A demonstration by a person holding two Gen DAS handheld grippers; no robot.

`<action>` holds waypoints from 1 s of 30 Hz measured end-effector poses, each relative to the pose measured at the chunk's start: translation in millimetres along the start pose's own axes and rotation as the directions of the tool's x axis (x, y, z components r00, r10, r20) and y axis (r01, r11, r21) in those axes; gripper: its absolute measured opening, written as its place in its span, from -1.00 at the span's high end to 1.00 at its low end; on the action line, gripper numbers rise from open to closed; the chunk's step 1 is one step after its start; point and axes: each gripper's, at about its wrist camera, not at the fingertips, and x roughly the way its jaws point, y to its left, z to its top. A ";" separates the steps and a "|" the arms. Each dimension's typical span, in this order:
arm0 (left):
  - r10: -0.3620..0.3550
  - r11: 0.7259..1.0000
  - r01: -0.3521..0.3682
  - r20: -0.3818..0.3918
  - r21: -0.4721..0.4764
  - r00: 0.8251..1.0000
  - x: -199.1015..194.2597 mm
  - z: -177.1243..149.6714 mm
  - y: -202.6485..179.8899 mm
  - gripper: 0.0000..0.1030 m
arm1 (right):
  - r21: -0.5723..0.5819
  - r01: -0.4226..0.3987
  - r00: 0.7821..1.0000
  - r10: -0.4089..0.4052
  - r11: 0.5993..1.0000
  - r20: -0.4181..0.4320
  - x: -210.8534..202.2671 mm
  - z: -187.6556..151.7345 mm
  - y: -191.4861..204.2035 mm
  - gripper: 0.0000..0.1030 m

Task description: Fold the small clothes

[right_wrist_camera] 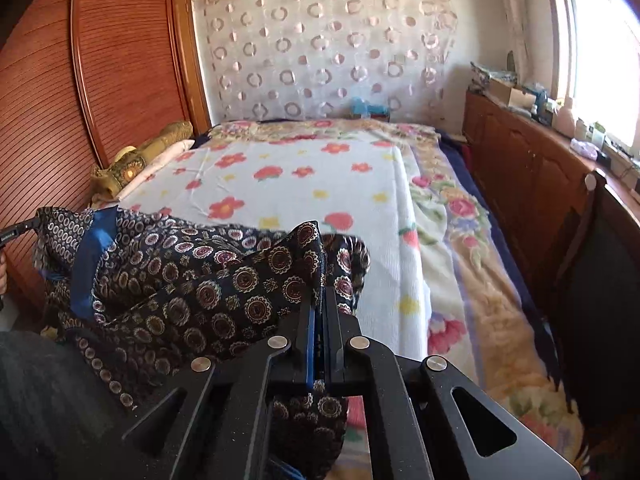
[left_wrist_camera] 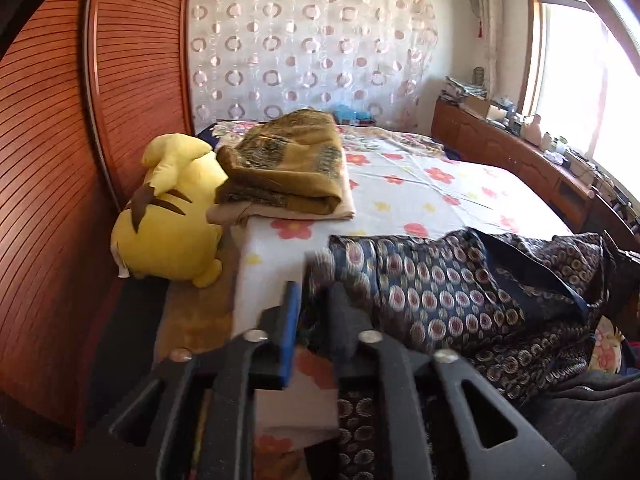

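Note:
A dark navy garment (left_wrist_camera: 440,288) with round medallion print and a blue lining lies bunched across the near end of the floral bedsheet (left_wrist_camera: 400,184). My left gripper (left_wrist_camera: 316,300) stands over its left edge with its jaws a little apart. A blurred fold of the cloth lies between them, and the pads do not pinch it. In the right wrist view the same garment (right_wrist_camera: 200,280) hangs to the left. My right gripper (right_wrist_camera: 320,296) is shut on its peaked right corner, just above the bedsheet (right_wrist_camera: 320,184).
A yellow plush toy (left_wrist_camera: 168,216) and a folded brown blanket (left_wrist_camera: 288,168) sit at the bed's left side, by the slatted wooden wardrobe (left_wrist_camera: 60,160). A low wooden cabinet (right_wrist_camera: 520,184) with clutter runs along the right under the window. A dark chair (right_wrist_camera: 600,280) stands near right.

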 end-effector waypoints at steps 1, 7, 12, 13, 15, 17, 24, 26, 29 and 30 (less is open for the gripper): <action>0.000 1.000 0.000 0.009 -0.001 1.000 -2.1 1.6 1.4 0.53 | 0.004 0.003 1.000 -0.003 1.000 -0.008 0.5 2.4 -0.8 0.95; -0.025 0.999 0.023 0.068 0.034 0.997 -10.7 27.2 1.2 -0.20 | -0.041 0.034 0.999 -0.032 0.999 0.040 -16.9 28.6 0.9 0.63; -0.061 0.996 0.058 0.050 0.061 0.997 16.6 50.5 -3.1 -0.51 | -0.074 0.069 0.995 -0.063 0.995 0.079 -24.7 51.1 -0.2 0.28; -0.054 0.996 0.051 0.042 0.067 0.998 24.1 54.6 -5.0 -0.51 | -0.084 0.070 0.995 -0.063 0.994 0.080 -21.0 55.9 -1.0 0.28; -0.045 0.995 0.043 0.022 0.090 0.999 40.3 62.8 -10.4 -0.51 | -0.086 0.077 0.994 -0.070 0.993 0.082 -12.0 65.0 -4.1 0.28; -0.041 0.993 0.041 -0.002 0.108 0.999 55.0 69.2 -14.7 -0.51 | -0.068 0.078 0.995 -0.073 0.995 0.066 3.1 73.2 -11.8 0.28; -0.047 0.991 0.063 -0.128 0.122 0.991 101.7 69.4 -19.0 -0.51 | -0.065 0.024 0.999 -0.026 0.998 -0.020 53.0 73.2 -10.9 0.17; -0.045 0.990 0.066 -0.160 0.128 0.986 109.5 64.4 -19.5 -0.51 | -0.062 0.012 0.999 -0.015 0.998 -0.040 56.8 69.7 -10.1 0.13; -0.054 0.989 0.081 -0.206 0.123 0.977 120.0 57.7 -20.9 -0.51 | -0.049 -0.003 0.998 0.000 0.999 -0.063 61.5 70.0 -14.2 0.09; -0.057 0.989 0.084 -0.215 0.119 0.975 122.2 56.2 -19.8 -0.51 | -0.049 -0.006 0.998 0.002 0.999 -0.070 62.5 69.5 -14.8 0.07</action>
